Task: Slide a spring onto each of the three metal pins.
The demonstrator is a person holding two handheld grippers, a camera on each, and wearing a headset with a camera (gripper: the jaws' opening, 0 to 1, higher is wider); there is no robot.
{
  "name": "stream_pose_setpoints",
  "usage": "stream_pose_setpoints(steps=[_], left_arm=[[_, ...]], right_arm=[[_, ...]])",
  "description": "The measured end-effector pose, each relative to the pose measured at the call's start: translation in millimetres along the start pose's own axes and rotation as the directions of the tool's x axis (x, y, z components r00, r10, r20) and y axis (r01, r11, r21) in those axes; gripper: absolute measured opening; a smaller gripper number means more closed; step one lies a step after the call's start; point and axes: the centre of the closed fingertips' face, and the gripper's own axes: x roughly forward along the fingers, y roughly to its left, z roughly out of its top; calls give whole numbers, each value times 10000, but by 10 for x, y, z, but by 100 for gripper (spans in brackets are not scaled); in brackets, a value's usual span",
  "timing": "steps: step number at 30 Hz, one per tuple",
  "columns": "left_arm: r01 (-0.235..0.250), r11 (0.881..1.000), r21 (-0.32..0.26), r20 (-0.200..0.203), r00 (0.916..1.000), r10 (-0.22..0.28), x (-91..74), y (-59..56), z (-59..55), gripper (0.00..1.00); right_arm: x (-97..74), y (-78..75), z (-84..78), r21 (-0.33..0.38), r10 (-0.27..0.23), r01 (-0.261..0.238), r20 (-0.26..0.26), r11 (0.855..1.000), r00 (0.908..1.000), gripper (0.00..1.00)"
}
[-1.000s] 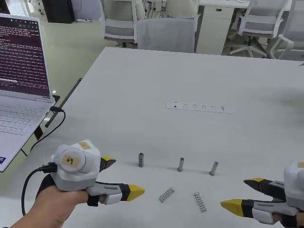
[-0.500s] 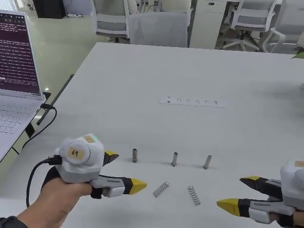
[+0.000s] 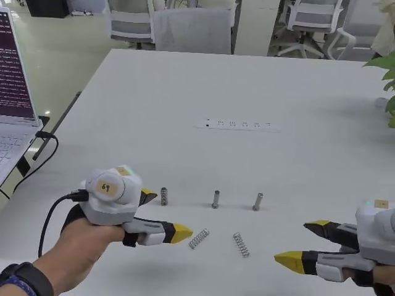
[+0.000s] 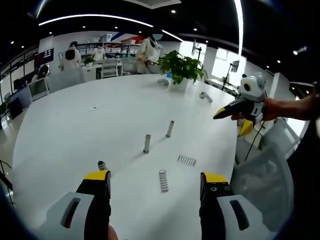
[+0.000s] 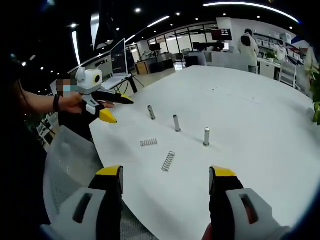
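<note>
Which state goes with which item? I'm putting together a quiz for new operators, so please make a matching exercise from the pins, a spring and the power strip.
Column one:
1. left-end pin
2. middle pin
3. loose spring nearest the left gripper
4. power strip

Column two:
A. lies on its side on the table, in front of the pins
B. already carries a spring
C. stands bare
D. lies beyond the pins, toward the table's far side

Pairs: 1-B, 2-C, 3-A, 4-D
</note>
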Motion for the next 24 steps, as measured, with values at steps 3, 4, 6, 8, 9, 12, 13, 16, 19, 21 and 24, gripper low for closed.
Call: stream_pose_setpoints(steps=[3,4,6,8,9,12,13,16,19,21,24], left_arm=[[160,9999,40,-190,9997,-159,95,-37,-22,69],[196,9998,36,-251,9995,-195,115,-51,-28,69],[253,9996,119,-457,9987,-247,167,-72,-53,69],[307,9995,122,-549,9980,-300,209,-85,-61,69],[314,9994,146,-610,9977,-305,225,-89,-68,69],[363,9992,179,-818,9960,-347,292,-95,-96,67],[370,9991,195,-929,9951,-351,311,-97,-115,67],[396,9990,226,-1211,9920,-366,383,-102,-175,65],[447,9987,247,-1504,9878,-405,447,-124,-233,63],[472,9986,226,-1624,9858,-429,486,-131,-264,62],[463,9986,248,-1851,9819,-409,532,-137,-317,58]], right_arm=[[-21,-2,-6,35,-15,15,51,10000,10000,69],[-24,-3,-9,41,-21,20,58,10000,10000,69],[-32,-12,-20,62,-49,49,53,10000,10000,69],[-37,-12,-23,95,-48,47,87,9999,10000,69],[-39,-14,-27,98,-47,46,80,9999,10000,69],[-50,-19,-27,73,-57,57,85,10000,9999,69],[-54,-22,-27,90,-58,57,93,9999,9999,69],[-57,-27,-24,91,-65,64,110,9999,9999,69],[-59,-28,-30,66,-50,50,81,10000,10000,68],[-61,-26,-28,59,-44,44,89,10000,10000,68],[-60,-35,-28,93,-51,50,108,9999,9999,68]])
